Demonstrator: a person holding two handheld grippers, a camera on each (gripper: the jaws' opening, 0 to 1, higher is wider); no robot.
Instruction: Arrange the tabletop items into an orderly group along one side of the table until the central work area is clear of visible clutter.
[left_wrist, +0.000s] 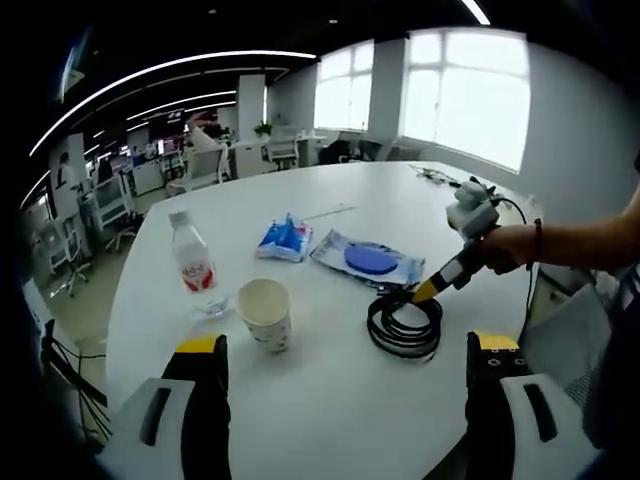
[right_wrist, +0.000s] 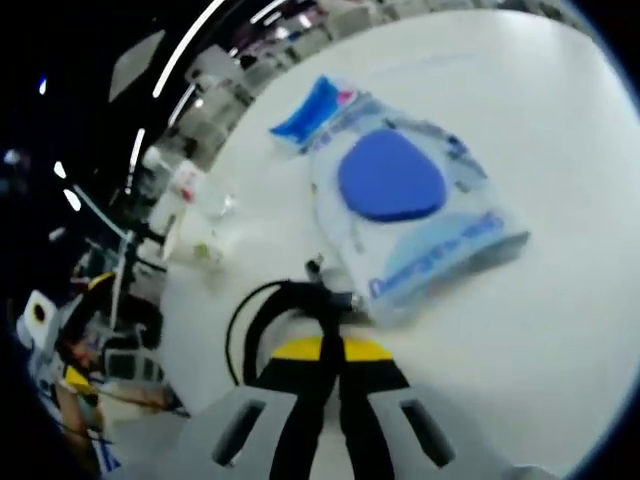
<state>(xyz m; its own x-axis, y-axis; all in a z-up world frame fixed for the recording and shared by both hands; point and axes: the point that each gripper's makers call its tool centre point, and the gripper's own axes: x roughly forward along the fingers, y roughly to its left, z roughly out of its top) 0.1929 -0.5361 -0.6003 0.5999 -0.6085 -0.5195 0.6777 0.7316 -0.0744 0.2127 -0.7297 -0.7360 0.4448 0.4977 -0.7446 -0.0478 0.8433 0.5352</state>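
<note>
My right claw (right_wrist: 330, 350), at the bottom centre of the right gripper view, has its jaws pressed together on the coiled black cable (right_wrist: 262, 318), which loops to the lower left of its yellow tips. The left gripper view shows the same right claw (left_wrist: 424, 292) from outside, coming in from the right in a person's hand (left_wrist: 510, 246) and meeting the cable coil (left_wrist: 405, 325) at centre right.

My left claw (left_wrist: 345, 352) stands with jaws wide apart at the bottom of the left gripper view, nothing between them, above the white bench (left_wrist: 330, 410).

Items counted on the bench: one cable coil; one clear packet with a blue disc (left_wrist: 368, 260), just beyond the coil; one blue-and-white pouch (left_wrist: 285, 238) beside it at centre; one paper cup (left_wrist: 265, 313) at lower centre left; one water bottle (left_wrist: 192, 255) with a red label, left of the cup.

The right gripper view brings the blue-disc packet (right_wrist: 410, 205) close up at upper centre, its print blurred.
</note>
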